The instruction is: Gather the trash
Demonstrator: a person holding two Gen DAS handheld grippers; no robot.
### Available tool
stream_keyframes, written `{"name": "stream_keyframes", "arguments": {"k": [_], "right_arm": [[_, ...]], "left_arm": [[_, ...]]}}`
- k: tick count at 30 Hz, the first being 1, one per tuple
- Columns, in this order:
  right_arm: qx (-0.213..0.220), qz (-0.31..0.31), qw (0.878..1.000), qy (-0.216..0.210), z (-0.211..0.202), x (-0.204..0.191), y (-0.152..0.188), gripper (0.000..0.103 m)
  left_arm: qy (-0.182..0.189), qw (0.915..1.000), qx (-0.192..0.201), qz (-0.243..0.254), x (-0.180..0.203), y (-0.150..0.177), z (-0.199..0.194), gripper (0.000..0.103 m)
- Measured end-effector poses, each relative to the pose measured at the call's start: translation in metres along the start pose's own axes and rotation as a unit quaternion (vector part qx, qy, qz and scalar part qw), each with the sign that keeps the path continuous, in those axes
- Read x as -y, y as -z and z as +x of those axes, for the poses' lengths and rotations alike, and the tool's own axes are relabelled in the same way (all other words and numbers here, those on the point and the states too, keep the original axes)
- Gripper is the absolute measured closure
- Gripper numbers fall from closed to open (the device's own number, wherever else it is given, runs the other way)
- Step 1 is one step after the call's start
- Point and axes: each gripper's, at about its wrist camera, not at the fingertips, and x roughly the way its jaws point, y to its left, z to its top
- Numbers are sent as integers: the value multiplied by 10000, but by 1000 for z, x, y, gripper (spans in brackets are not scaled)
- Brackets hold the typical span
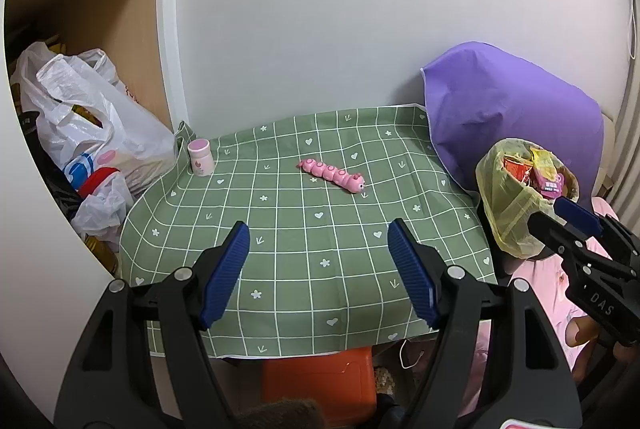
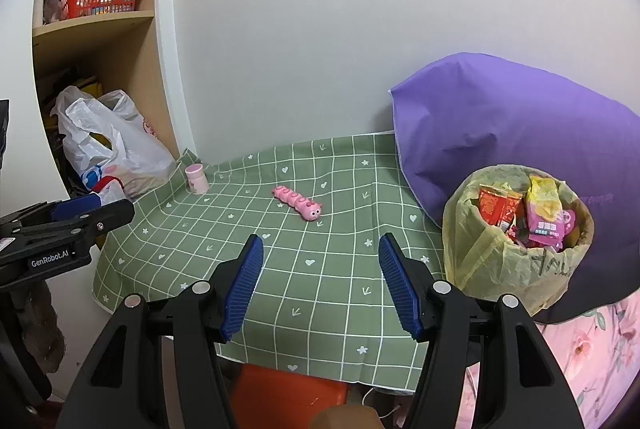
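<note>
A: How did the claws stand?

B: The left claw (image 1: 318,269) and the right claw (image 2: 320,281) both hung wide over the worktop's near edge, nothing between the blue pads.

A: And the trash?

B: Seemingly gathered. The yellow-lined round bin (image 2: 516,241) at the right edge was stuffed with crinkled wrappers. On the green checked cloth (image 2: 280,269) only a pink segmented caterpillar toy (image 2: 298,203) lay mid-worktop, and a small pink lidded jar (image 2: 196,179) stood at the far left corner.

Bin (image 2: 480,269) lined with yellow bag, upright beside the table, full of wrappers (image 2: 540,217)
</note>
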Motion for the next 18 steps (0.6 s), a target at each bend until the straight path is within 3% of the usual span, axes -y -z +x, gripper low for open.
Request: {"name": "stream_keyframes", "arguments": {"k": [6,9,10,12,14,16,18], "right_arm": [[-63,-91,9999,-95,9,-2,-4,46],[-312,-185,9983,-460,40,-3,-8,46],[-585,-358,9947,-767,63,-6,-10,44],[-853,-644,9890,-1019,98,-12,-11,44],[-1296,-1010,9776,-1318,150,-25,-9,44],[-1806,-1338,9591,-1721,208,-45,-2,44],[-2000,-1667,9454,-1961,254,-65,3,44]], "left_arm": [[-106,9999,44,-45,-5,1,5,35],[-289,9986,-198,-393,-27,-1,39,35],[-430,9972,-295,-527,-38,-1,55,35],[-820,9906,-594,-918,-68,0,104,35],[-1235,9788,-1026,-1271,-103,3,162,35],[-1582,9688,-1289,-1407,-125,4,205,35],[-1847,9598,-1479,-1509,-142,4,245,35]]}}
